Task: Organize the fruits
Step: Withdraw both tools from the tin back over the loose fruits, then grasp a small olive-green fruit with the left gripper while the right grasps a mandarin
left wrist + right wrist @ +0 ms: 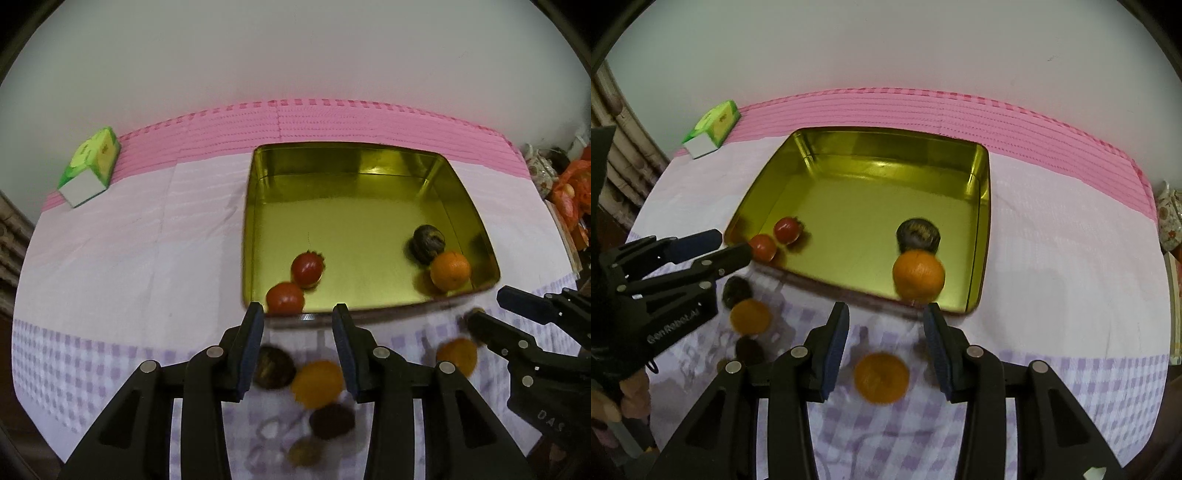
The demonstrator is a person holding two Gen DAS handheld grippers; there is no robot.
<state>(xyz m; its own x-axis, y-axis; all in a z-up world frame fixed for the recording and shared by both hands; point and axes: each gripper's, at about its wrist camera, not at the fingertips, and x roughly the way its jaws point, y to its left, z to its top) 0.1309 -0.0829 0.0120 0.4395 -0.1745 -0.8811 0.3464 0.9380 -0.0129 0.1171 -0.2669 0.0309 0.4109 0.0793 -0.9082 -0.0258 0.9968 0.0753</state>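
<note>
The left gripper (298,314), black with blue-padded fingers, hangs with its jaws spread wide and nothing between them, its tips just at the near rim of the square gold metal tray (354,184). The right gripper (885,314), of the same make, is likewise spread and empty, poised at the tray's near edge toward its right corner.

Below the left gripper, on the tablecloth outside the tray's near edge, lies a blurred cluster: a dark brown round fruit (273,367), an orange citrus fruit (317,384), another dark round fruit (331,421) and a small brownish one (304,451). A further loose orange (881,377) sits on the cloth between the right gripper's fingers, just short of the tray.

Inside the tray, two red tomato-like fruits (285,297) (307,268) touch each other at the near left corner. At the near right corner a round orange (918,275) rests against a dark, brownish-black round fruit (918,232) just behind it.

The tray stands on a white cloth with lilac checks (1071,387) and a pink band (369,118) beyond the tray. A green and white carton (90,166) lies well to the tray's far left.
</note>
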